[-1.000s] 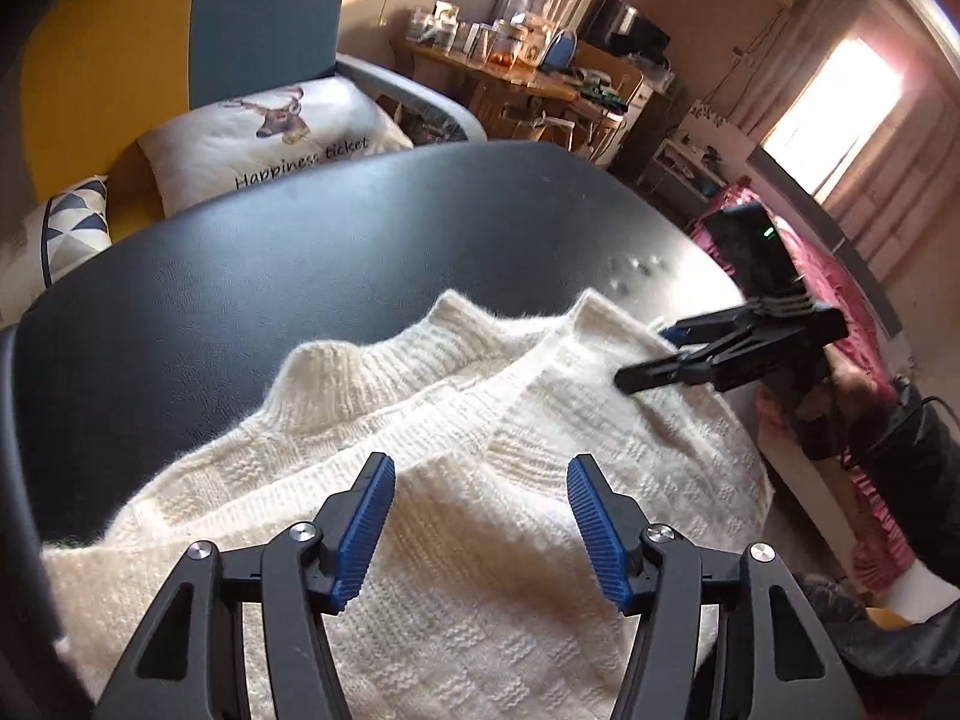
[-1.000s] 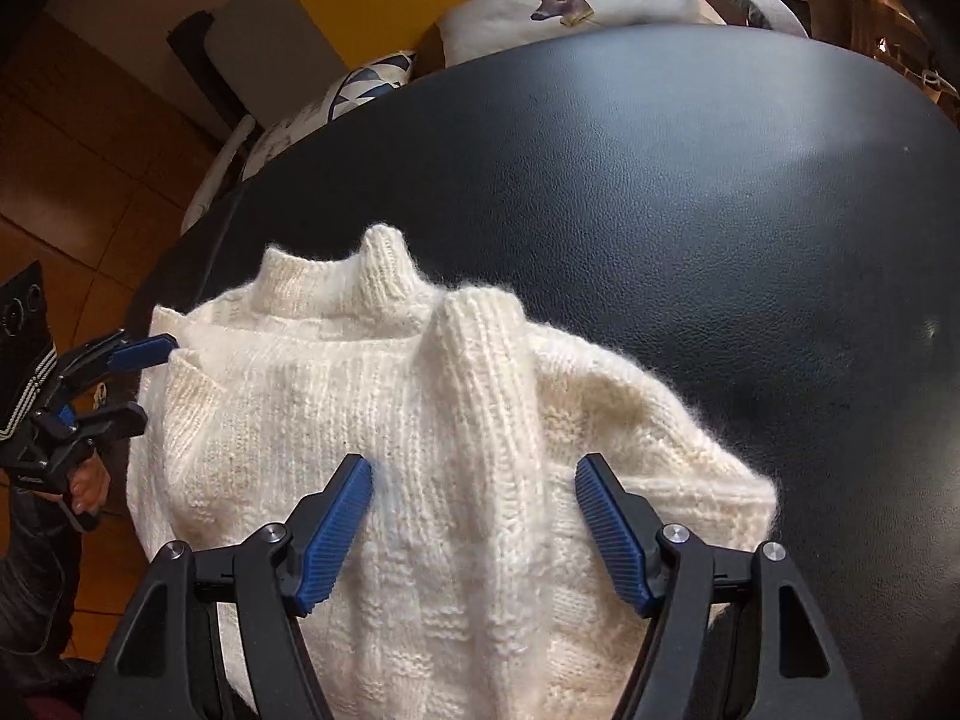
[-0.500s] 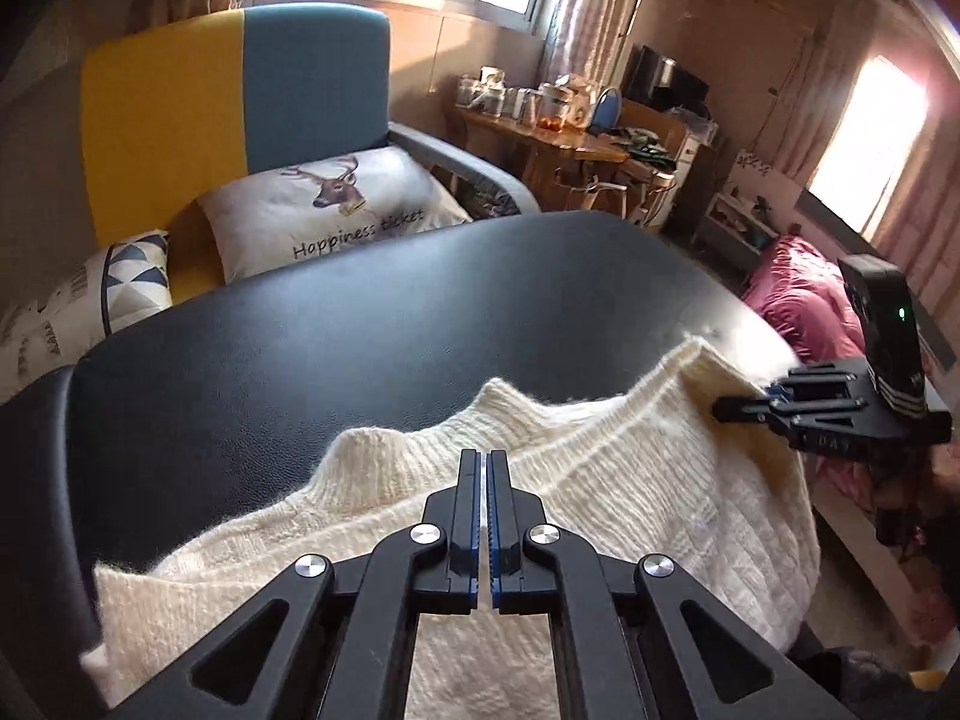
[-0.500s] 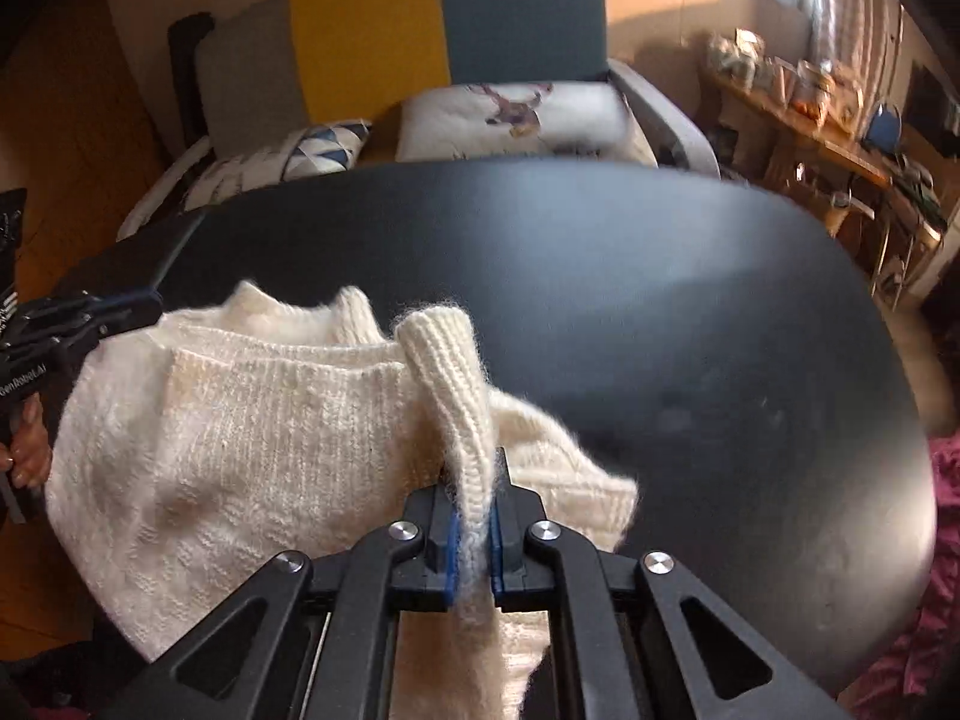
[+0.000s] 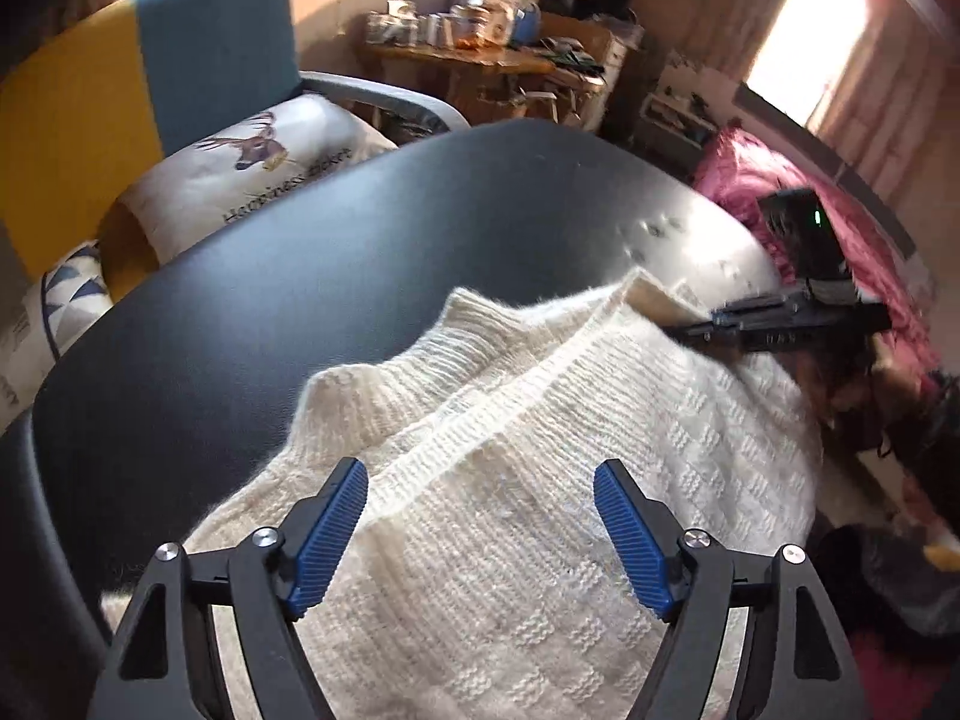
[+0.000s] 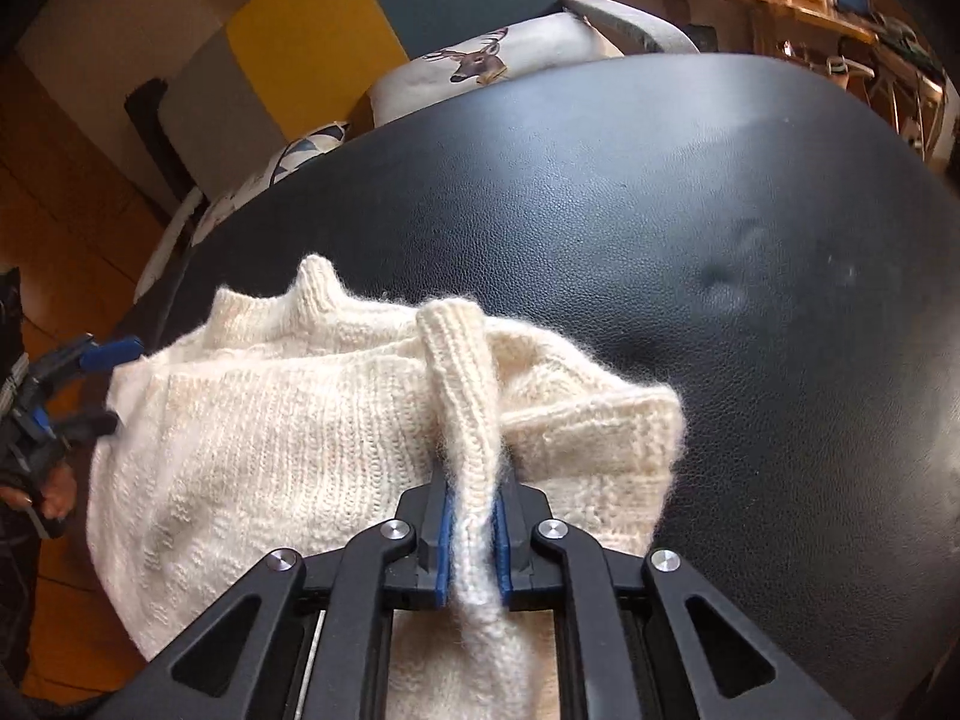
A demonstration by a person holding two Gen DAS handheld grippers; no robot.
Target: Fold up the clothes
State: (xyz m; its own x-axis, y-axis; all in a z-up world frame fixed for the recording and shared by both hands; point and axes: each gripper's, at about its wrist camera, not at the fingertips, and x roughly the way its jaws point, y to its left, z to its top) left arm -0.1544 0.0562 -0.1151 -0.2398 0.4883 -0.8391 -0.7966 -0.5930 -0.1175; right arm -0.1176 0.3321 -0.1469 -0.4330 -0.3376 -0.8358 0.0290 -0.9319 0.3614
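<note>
Now the left tongs [image 5: 480,531] stand wide apart over the cream knitted sweater [image 5: 540,510], having been pressed together half a second ago; nothing lies between their blue pads [image 5: 327,540]. The right tongs [image 6: 472,531] remain clamped on a ribbed band of the sweater, which rises in a narrow ridge just ahead of them, much as in the earlier frame.

Beyond both tongs the black tabletop [image 6: 660,192] stretches bare to its rounded far edge, with open room ahead and to the right of the right tongs. To the left of the left tongs the tabletop's edge lies close, and the sweater reaches nearly to it. Past the far edge stand a yellow-and-blue armchair [image 5: 150,78] and a deer-print cushion [image 5: 258,162].

The sweater lies bunched on the near part of the tabletop, under and ahead of both tongs, partly folded, its collar standing up toward the far side. Its weave shows a checked knit with ribbed trim and a fuzzy nap.
</note>
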